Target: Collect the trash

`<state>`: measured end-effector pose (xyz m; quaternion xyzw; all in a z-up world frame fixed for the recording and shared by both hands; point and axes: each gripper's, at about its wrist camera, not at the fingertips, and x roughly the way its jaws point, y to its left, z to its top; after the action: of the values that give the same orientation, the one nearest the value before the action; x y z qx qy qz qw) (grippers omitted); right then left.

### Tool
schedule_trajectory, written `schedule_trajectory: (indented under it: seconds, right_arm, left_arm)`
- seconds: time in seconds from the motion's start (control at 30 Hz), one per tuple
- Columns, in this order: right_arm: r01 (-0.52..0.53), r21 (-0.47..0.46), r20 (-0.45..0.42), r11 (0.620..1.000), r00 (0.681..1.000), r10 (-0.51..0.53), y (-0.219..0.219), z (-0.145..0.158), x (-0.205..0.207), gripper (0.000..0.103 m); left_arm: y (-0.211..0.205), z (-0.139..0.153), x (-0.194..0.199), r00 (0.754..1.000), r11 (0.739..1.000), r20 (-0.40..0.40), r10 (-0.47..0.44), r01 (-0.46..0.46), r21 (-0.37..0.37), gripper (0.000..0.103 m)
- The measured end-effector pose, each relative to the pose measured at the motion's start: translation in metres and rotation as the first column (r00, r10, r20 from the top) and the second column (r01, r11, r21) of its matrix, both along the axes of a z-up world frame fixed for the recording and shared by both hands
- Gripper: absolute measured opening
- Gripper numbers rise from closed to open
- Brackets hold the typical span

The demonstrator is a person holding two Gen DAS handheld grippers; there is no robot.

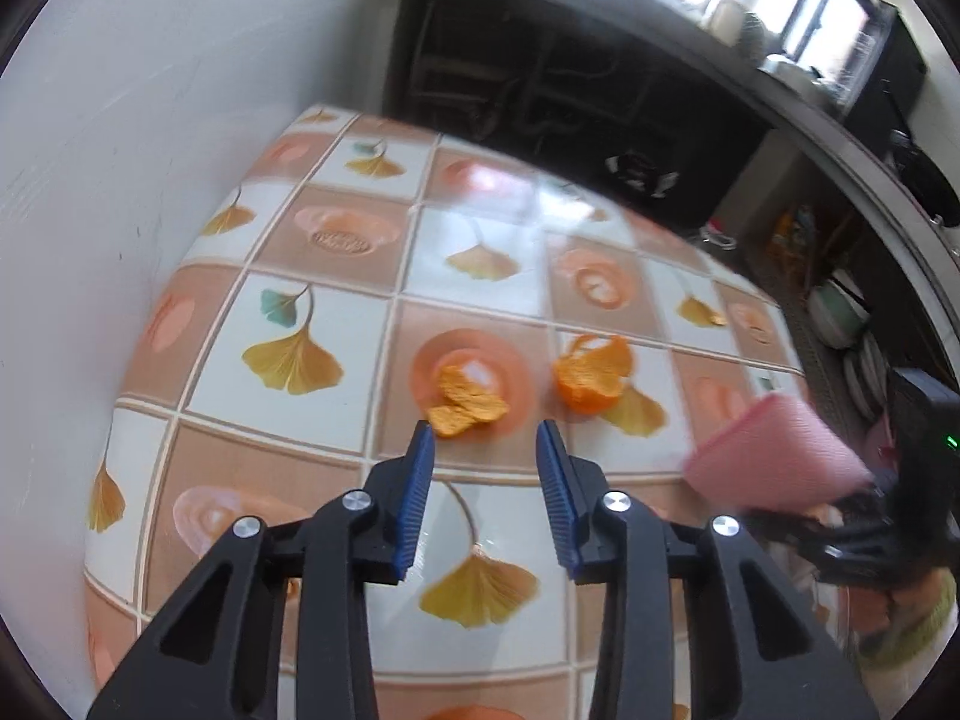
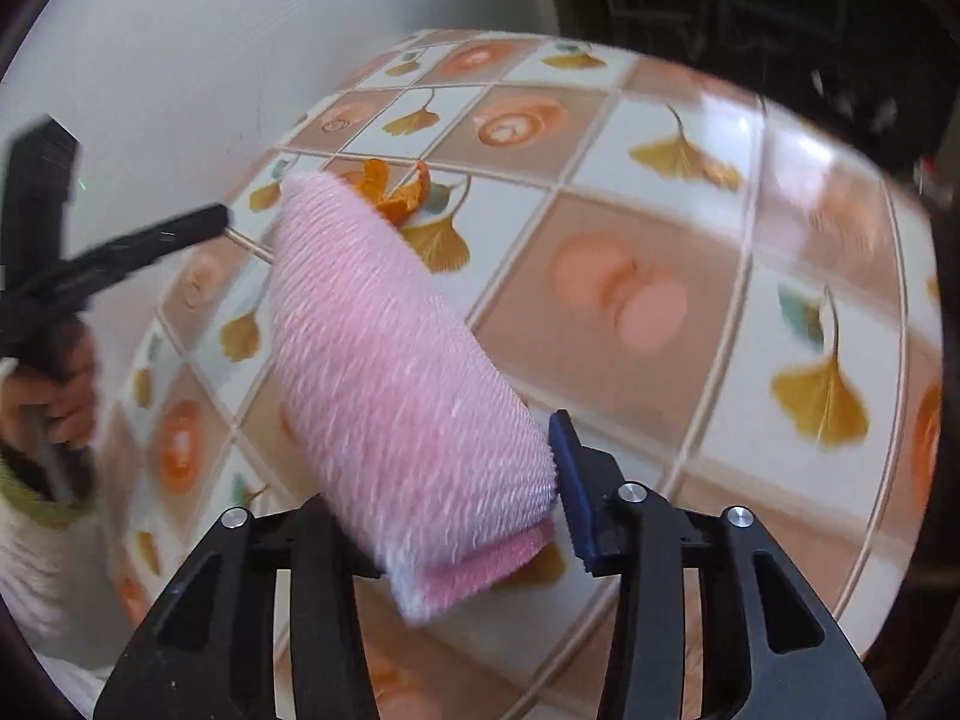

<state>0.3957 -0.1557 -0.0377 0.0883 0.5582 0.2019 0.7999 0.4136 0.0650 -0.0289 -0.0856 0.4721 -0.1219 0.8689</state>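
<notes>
Two pieces of orange peel lie on the tiled tablecloth [image 1: 336, 468]: a small flat piece [image 1: 468, 402] and a larger curled one [image 1: 591, 375]. My left gripper [image 1: 483, 429] hovers just short of the small piece, open, with nothing between its blue pads [image 1: 420, 480]. My right gripper [image 2: 444, 468] is shut on a folded pink cloth [image 2: 408, 390], which sticks out forward above the table; its left finger is hidden behind the cloth. The pink cloth [image 1: 774, 456] also shows at the right of the left wrist view. In the right wrist view the peel [image 2: 396, 192] peeks out past the cloth's far end.
A white wall [image 1: 150, 120] runs along the table's left side. Dark shelving [image 1: 540, 78] stands behind the table, and stacked dishes [image 1: 840, 312] sit low on the right. A person's hand [image 2: 66, 396] holds the left gripper's handle [image 2: 120, 252].
</notes>
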Motion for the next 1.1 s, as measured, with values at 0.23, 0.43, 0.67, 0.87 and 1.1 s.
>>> schedule_trajectory:
  seconds: [0.23,0.43,0.67,0.87,1.1]
  right_arm:
    - [0.021,0.244,-0.137,0.969,0.99,0.013,-0.016,0.005,-0.034,0.049]
    - [0.015,0.19,-0.083,0.982,0.997,0.001,-0.019,0.02,-0.069,0.066]
    - [0.105,0.196,-0.065,0.975,0.993,-0.094,-0.049,0.022,-0.089,0.067]
    - [0.148,0.234,-0.074,0.961,0.988,-0.134,-0.065,0.019,-0.089,0.067]
    - [0.128,0.247,-0.054,0.961,0.992,-0.118,-0.059,0.021,-0.089,0.067]
  left_arm:
    - [-0.003,-0.022,0.021,0.997,1.0,-0.069,-0.02,0.021,0.015,0.033]
    - [-0.017,-0.029,0.024,0.998,0.994,-0.052,-0.043,0.048,0.094,0.03]
    - [-0.023,-0.029,0.023,0.998,0.982,-0.006,-0.059,0.059,0.18,0.015]
    - [-0.026,-0.032,0.016,0.996,0.964,0.003,-0.09,0.086,0.251,0.0]
    - [-0.03,-0.016,0.002,0.984,0.96,0.077,-0.16,0.137,0.243,0.0]
